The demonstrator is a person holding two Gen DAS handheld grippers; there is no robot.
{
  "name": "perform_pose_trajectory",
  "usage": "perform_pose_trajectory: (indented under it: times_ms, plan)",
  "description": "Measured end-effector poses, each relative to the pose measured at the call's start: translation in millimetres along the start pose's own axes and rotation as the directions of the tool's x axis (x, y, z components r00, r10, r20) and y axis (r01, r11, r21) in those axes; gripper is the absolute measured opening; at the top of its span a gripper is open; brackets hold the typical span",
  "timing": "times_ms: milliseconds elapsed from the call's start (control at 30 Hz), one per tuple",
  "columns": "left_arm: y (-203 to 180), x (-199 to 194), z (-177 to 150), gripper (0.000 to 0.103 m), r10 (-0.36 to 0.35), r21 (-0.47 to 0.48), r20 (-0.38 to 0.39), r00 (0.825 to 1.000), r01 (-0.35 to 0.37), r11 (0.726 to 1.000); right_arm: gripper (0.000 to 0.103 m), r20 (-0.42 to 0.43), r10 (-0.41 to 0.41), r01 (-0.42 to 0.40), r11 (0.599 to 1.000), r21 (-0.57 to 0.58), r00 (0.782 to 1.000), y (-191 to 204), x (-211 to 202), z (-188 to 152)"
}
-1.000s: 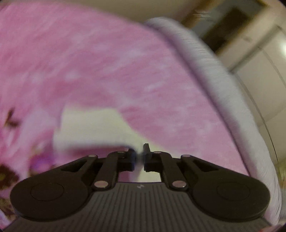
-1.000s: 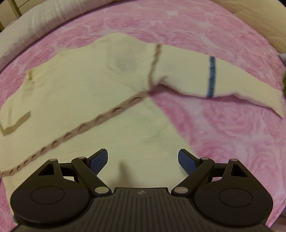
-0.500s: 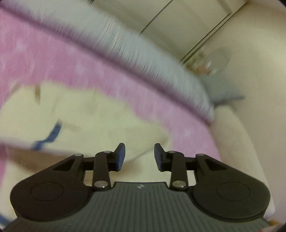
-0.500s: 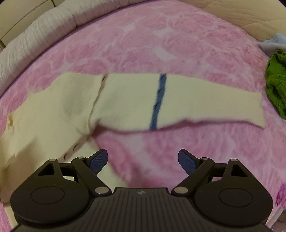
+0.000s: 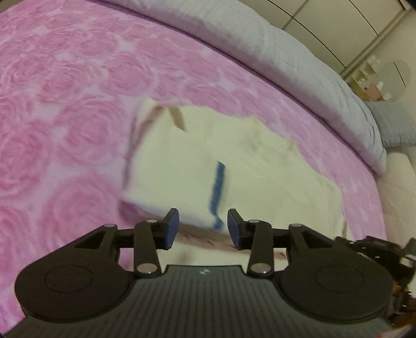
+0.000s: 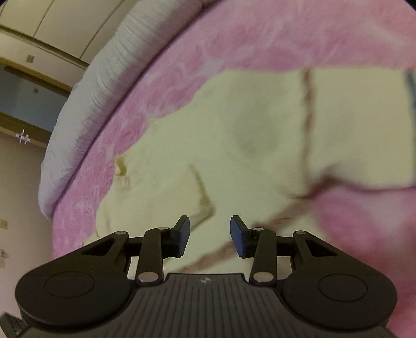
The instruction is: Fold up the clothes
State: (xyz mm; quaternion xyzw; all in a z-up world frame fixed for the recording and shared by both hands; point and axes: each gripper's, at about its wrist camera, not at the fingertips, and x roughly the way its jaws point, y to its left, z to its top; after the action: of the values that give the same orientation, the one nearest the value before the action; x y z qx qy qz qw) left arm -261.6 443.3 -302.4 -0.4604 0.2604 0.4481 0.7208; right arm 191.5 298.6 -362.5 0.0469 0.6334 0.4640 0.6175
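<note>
Bare pink bedspread [image 5: 65, 104] beside garment [image 5: 260, 169]

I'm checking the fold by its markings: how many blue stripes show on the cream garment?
1 in each view, possibly the same one: blue stripe ahead of the left tool's tips; one at the right view's edge. Folds may hide more.

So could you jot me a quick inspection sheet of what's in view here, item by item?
Surface: pink rose-patterned bedspread.
Job's things: cream sweater lying on it, one sleeve with a blue stripe laid over the body.
Clutter: nothing seen.
Grippers: left tongs open, empty, just above the sleeve; right tongs open, empty, over the sweater.
Cables: nothing seen.
Surroundings: grey quilted bolster along the bed's edge, cupboard doors behind.
</note>
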Motion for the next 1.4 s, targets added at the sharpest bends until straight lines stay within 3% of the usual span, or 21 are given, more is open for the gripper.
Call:
perform_pose_trajectory:
  times_ms: [133, 200, 267, 400, 467, 600, 700, 733, 800, 867, 900, 933, 1000, 1033, 1167, 1300, 1400]
  plan:
    - [20.3, 1.3, 14.1, 0.038, 0.020, -0.023, -0.002, 1.000, -0.020, 1.000, 0.045, -0.024, -0.007, 0.009, 0.995, 0.098, 1.000, 2.5, 46.8, -0.2]
    - [28.5, 4.4, 18.8, 0.038, 0.029, -0.030, -0.006, 1.000, -0.029, 0.999, 0.043, 0.008, -0.002, 0.002, 0.996, 0.092, 1.000, 7.8, 57.0, -0.4]
    - [35.1, 7.9, 22.6, 0.037, 0.032, -0.039, -0.011, 0.999, -0.033, 0.999, 0.016, 0.038, -0.001, -0.001, 0.999, 0.042, 0.999, 18.3, 61.4, 2.1]
    - [31.4, 12.7, 26.3, 0.033, -0.010, -0.021, -0.011, 1.000, 0.009, 1.000, 0.013, 0.167, 0.109, -0.085, 0.986, -0.140, 0.980, 48.0, 29.2, 9.5]
    - [23.4, 17.3, 26.4, 0.028, -0.033, 0.007, -0.019, 0.999, 0.033, 0.999, 0.013, 0.244, 0.120, -0.074, 0.979, -0.188, 0.962, 51.7, 2.0, 11.0]
    - [4.7, 34.9, 22.7, 0.027, -0.068, 0.069, -0.046, 0.997, 0.071, 0.995, 0.013, 0.311, -0.016, 0.057, 0.991, -0.123, 0.950, 20.4, -21.7, 14.7]
    - [-4.9, 55.2, 16.2, 0.027, -0.043, 0.103, -0.084, 0.996, 0.052, 0.993, 0.017, 0.218, -0.088, 0.102, 0.993, -0.055, 0.972, -8.2, -3.3, 16.0]
    - [-8.0, 60.2, 14.3, 0.027, -0.023, 0.121, -0.097, 0.995, 0.035, 0.992, 0.025, 0.193, -0.114, 0.127, 0.990, -0.055, 0.975, -13.0, 2.6, 14.4]
    - [-13.6, 64.7, 10.9, 0.026, 0.027, 0.158, -0.110, 0.994, -0.009, 0.987, 0.018, 0.170, -0.178, 0.196, 0.976, -0.093, 0.969, -13.3, 8.4, 12.2]
    - [-20.4, 61.6, 8.7, 0.026, 0.051, 0.181, -0.113, 0.992, -0.030, 0.983, 0.026, 0.211, -0.211, 0.231, 0.970, -0.077, 0.955, -16.1, -5.2, 10.5]
    - [-23.8, 59.4, 5.9, 0.026, 0.069, 0.190, -0.120, 0.990, -0.045, 0.981, 0.035, 0.237, -0.229, 0.249, 0.967, -0.059, 0.944, -18.6, -14.4, 9.8]
    - [-27.1, 57.1, 2.8, 0.026, 0.088, 0.200, -0.127, 0.988, -0.061, 0.978, 0.035, 0.254, -0.240, 0.256, 0.966, -0.032, 0.937, -23.4, -24.0, 8.6]
    - [-34.8, 52.8, -5.2, 0.026, 0.114, 0.210, -0.146, 0.983, -0.082, 0.974, 0.037, 0.258, -0.233, 0.226, 0.973, 0.055, 0.938, -43.5, -44.7, 3.9]
    - [-39.3, 50.6, -10.4, 0.027, 0.120, 0.211, -0.157, 0.980, -0.085, 0.974, 0.043, 0.255, -0.240, 0.220, 0.970, 0.103, 0.937, -54.5, -55.5, 1.3]
    - [-58.1, 44.8, -33.3, 0.027, 0.122, 0.202, -0.189, 0.974, -0.083, 0.976, 0.044, 0.255, -0.295, 0.193, 0.913, 0.359, 0.921, -126.1, -113.3, -17.4]
    - [-78.1, 42.6, -52.3, 0.029, 0.120, 0.199, -0.203, 0.972, -0.079, 0.977, 0.047, 0.339, -0.376, 0.103, 0.786, 0.610, 0.862, -204.2, -173.0, -41.9]
    - [-91.5, 44.7, -57.9, 0.029, 0.109, 0.207, -0.197, 0.974, -0.068, 0.976, 0.047, 0.434, -0.391, -0.060, 0.684, 0.727, 0.812, -251.7, -199.5, -53.6]
